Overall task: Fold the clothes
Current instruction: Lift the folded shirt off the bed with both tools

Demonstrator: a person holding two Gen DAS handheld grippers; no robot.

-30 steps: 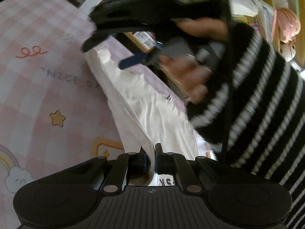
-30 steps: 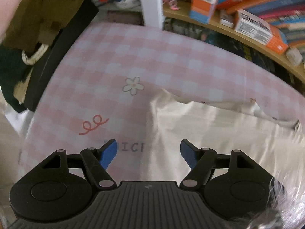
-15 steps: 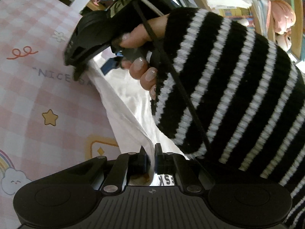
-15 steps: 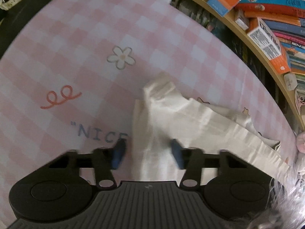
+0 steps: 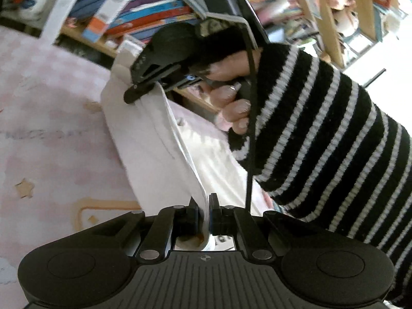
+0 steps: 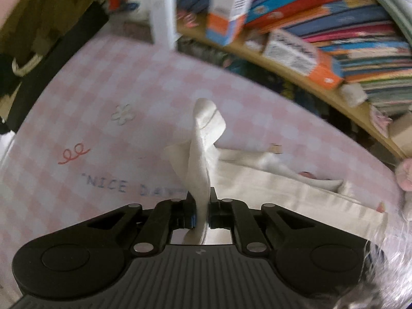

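A white garment lies on a pink checked cloth. My left gripper is shut on one edge of the garment and holds it up. My right gripper is shut on another edge of the same garment, which rises in a fold between its fingers. In the left wrist view the right gripper is ahead, held by a hand in a black and white striped sleeve, with the garment's edge stretched between the two grippers.
The pink cloth carries a flower, a red squiggle and the words "NICE DAY". A wooden shelf of books runs behind the table. A dark bag or jacket sits at the far left.
My right gripper has closed on the garment's edge and lifted it off the cloth. My left gripper stays shut on the garment and has risen with it.
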